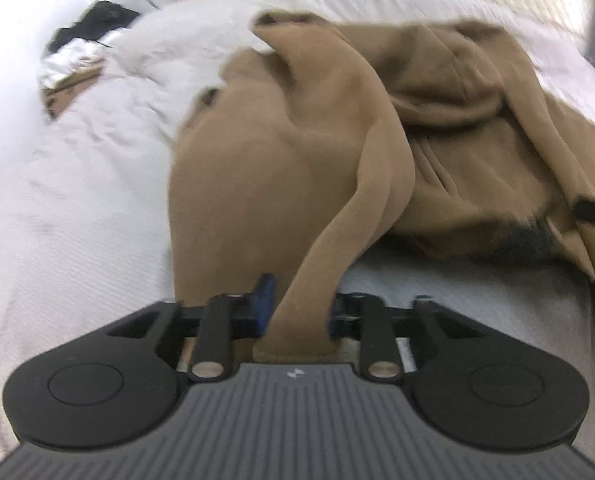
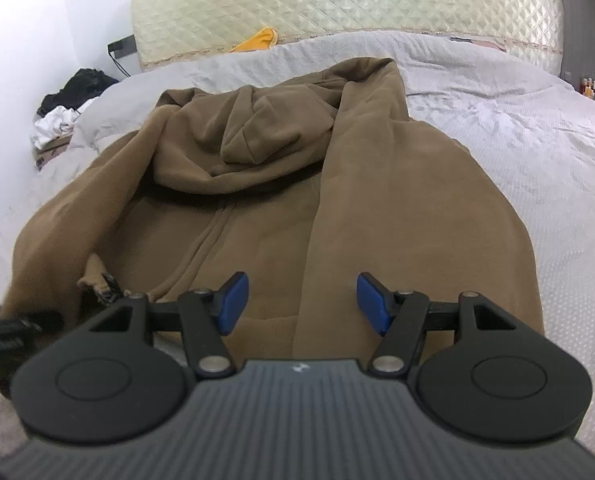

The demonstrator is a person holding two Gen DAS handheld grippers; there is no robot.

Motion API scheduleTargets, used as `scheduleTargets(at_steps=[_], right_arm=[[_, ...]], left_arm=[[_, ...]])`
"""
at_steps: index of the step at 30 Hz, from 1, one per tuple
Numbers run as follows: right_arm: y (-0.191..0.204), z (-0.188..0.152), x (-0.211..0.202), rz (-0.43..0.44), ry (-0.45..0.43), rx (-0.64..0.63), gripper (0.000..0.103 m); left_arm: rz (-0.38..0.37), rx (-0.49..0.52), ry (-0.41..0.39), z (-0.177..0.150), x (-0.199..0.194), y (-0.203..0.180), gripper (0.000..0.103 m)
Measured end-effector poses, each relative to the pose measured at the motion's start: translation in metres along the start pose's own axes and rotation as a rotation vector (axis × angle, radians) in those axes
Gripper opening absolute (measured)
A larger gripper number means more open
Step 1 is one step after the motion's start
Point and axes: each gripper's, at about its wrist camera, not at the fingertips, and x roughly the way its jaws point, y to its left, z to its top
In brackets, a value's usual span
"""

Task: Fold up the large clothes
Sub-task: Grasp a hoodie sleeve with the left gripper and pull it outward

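A brown zip-up hoodie [image 2: 277,200] lies spread on the white bed [image 2: 497,140], hood toward the headboard, its right sleeve folded up over the body. In the left wrist view the hoodie [image 1: 297,140] is bunched, and a strip of its fabric runs down between the blue pads [image 1: 266,300] of my left gripper [image 1: 301,306], which is shut on it. My right gripper [image 2: 301,300] hovers over the hoodie's near hem, open, with nothing between its fingers. A black part at the left edge [image 2: 13,328] of the right wrist view looks like the other gripper.
A quilted cream headboard [image 2: 337,0] stands behind the bed, with an orange item [image 2: 257,40] at its base. A pile of dark and white clothes [image 2: 73,92] sits beside the bed at the left. Small bottles [image 2: 587,86] stand at the far right.
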Motion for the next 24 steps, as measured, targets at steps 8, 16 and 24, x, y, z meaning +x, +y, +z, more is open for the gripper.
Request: scheduleTargets(at_steps=[8,16,24], right_arm=[[-0.010,0.004,-0.006,-0.014,-0.042,0.033,0.063],[-0.004,0.006,0.002,-0.075,-0.050,0.013,0.063],[0.005,0.019,0.015,-0.122,-0.139,-0.039,0.063]], left_arm=[[0.061,-0.124,-0.199,0.063,-0.054,0.093,0.008],[0.127,-0.278,-0.282,0.197,-0.044,0.237,0.008],[0.253,-0.534,-0.262,0.318,0.036,0.400,0.007]])
